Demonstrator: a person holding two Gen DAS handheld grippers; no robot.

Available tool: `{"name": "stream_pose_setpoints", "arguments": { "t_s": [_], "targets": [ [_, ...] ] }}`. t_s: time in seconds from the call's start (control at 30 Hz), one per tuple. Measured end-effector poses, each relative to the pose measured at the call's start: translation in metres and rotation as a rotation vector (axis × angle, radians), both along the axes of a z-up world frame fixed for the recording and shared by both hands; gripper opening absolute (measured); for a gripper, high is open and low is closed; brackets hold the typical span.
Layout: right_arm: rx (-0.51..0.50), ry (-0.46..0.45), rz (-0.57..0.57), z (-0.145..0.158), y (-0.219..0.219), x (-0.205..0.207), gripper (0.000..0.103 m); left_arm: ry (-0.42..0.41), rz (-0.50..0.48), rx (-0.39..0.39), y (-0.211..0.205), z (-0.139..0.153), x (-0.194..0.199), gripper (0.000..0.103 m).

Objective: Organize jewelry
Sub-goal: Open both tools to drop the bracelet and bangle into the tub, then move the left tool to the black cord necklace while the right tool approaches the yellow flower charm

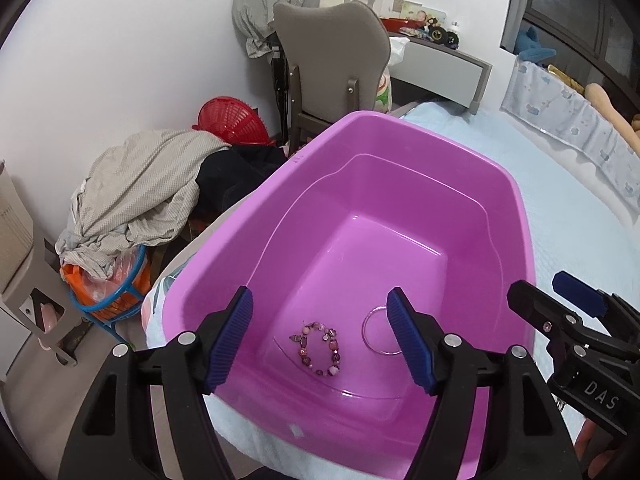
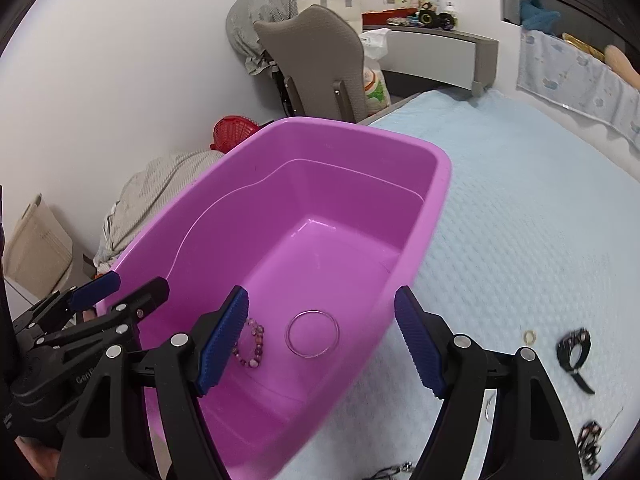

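Right now both grippers hang over the near end of a pink tub (image 1: 400, 168) that sits on a pale blue bedspread (image 2: 520, 220). The left gripper (image 1: 320, 340) has its blue pads (image 1: 228, 344) spread wide, with nothing between them; below the gap, on the tub floor, lies a bead bracelet (image 1: 318, 350) of pink and purple stones, curled in a loose ring. Just to its right rests a thin clear bangle (image 1: 378, 332), partly hidden behind the right-hand pad in the left view. The two pieces lie close but I cannot tell if they touch.

The right gripper (image 2: 322, 346) is likewise wide apart and empty. Seen from its camera, its left pad covers part of the bracelet, the bangle lies flat in the open between the pads, and its other pad sits past the tub rim, over the bedspread. Each gripper shows at the edge of the other's view, side by side, near but apart.

More jewelry is out on the bedspread to the right of the tub: a small pale ring (image 2: 530, 336), a black strap (image 2: 576, 354) curled into a loop, a dark beaded piece (image 2: 590, 444) near the corner of the picture, and something thin and dark at the bottom edge that I cannot make out.

Beyond the tub stand a grey chair (image 1: 332, 52), a red basket (image 1: 232, 120) and a heap of clothes (image 1: 148, 196) against the white wall
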State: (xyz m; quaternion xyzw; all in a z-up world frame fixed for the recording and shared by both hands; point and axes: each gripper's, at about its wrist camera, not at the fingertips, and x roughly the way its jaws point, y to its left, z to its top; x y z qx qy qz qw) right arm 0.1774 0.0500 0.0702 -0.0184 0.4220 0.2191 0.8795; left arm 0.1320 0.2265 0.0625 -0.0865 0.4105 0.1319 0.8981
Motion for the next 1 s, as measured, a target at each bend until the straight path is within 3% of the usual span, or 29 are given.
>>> {"name": "stream_pose_setpoints", "arguments": {
  "t_s": [0.43,1.0],
  "targets": [
    [0.059,-0.064,-0.084,0.010,-0.046,-0.059,0.072,-0.064,-0.059,0.074,-0.031,0.014,-0.036,0.085],
    [0.085,-0.114,-0.265,-0.015,-0.161,-0.176,0.073,-0.108,-0.222,0.036,-0.091,0.006,-0.091,0.095]
  ]
}}
